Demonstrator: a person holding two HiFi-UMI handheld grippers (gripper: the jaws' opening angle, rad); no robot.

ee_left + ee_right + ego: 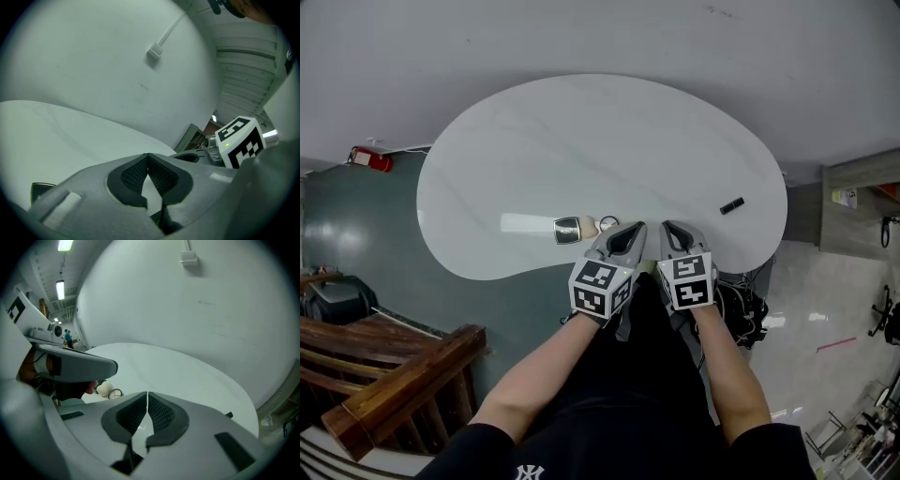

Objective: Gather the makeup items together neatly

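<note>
From up here I see the white, bean-shaped surface with the makeup things in two places on it. Along its near edge, about midway, a white bottle lies on its side, its dark, silver-banded cap towards the surface's right end. A cream round piece sits just beside that cap and a small ring just beside that. A small black item lies alone towards the surface's right end, well apart from the others. I hold the left gripper and the right gripper side by side over the near edge, their tips close to the ring. In its own view the left gripper's jaws meet tip to tip with nothing between the dark ribbed pads, only the white of the surface showing through the gap lower down. The right gripper's jaws are likewise pressed together and empty, with the cream piece and the ring visible on the surface beyond them. I can read no label on the bottle or on the black item; they are too small. The marker cubes carry only black-and-white square patterns. The one legible mark is a white interlocked "NY" on my black shirt.
</note>
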